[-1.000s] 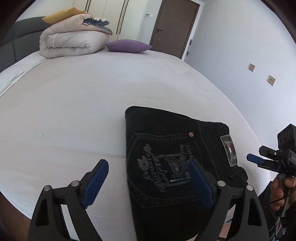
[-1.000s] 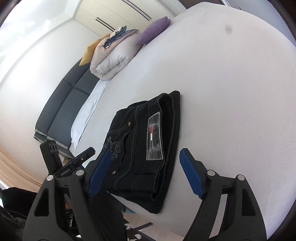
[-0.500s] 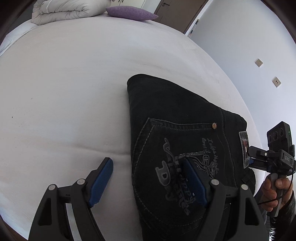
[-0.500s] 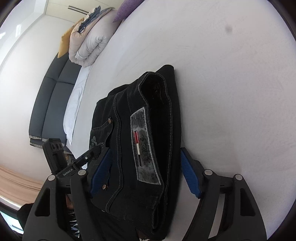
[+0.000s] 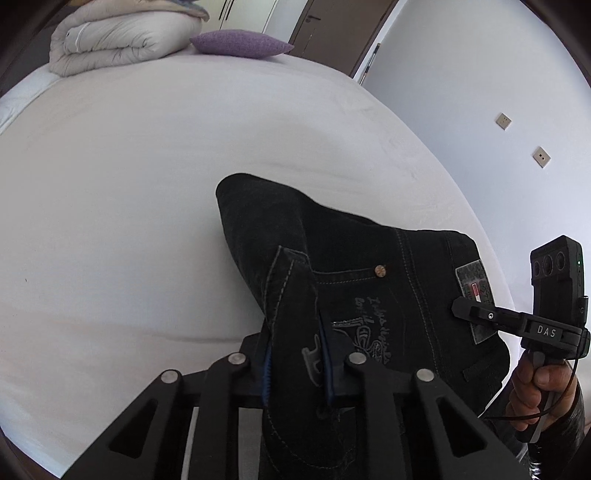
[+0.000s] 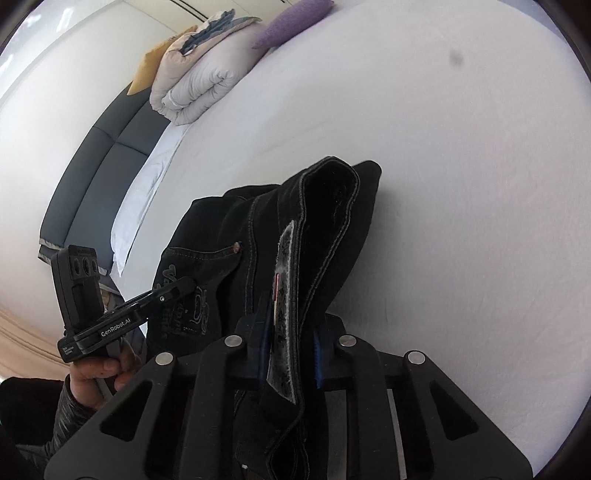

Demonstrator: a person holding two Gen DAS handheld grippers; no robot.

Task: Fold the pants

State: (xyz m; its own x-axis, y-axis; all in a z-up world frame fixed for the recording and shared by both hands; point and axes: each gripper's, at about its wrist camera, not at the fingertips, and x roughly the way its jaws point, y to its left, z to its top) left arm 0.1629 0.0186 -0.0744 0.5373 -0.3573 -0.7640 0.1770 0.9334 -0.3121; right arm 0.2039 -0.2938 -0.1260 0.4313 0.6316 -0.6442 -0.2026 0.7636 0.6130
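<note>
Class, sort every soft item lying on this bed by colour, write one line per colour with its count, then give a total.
Black: 1, the folded pants, pinched by the left gripper and the right gripper
Beige: 1, the rolled duvet
Purple: 1, the cushion
Mustard yellow: 1, the pillow
Blue-grey: 1, the cloth atop the duvet
Total: 5

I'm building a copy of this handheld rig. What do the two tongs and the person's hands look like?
Both tongs are matte black plastic frames with triangular cut-outs, silver rivets and blue ribbed pads: left tongs, right tongs. Each carries a black block with three round lenses. The right one reads "DAS", the left "GenRobot.AI". A thin black cable hangs by the right hand. Both hands are bare; the left hand has a dark sleeve.
</note>
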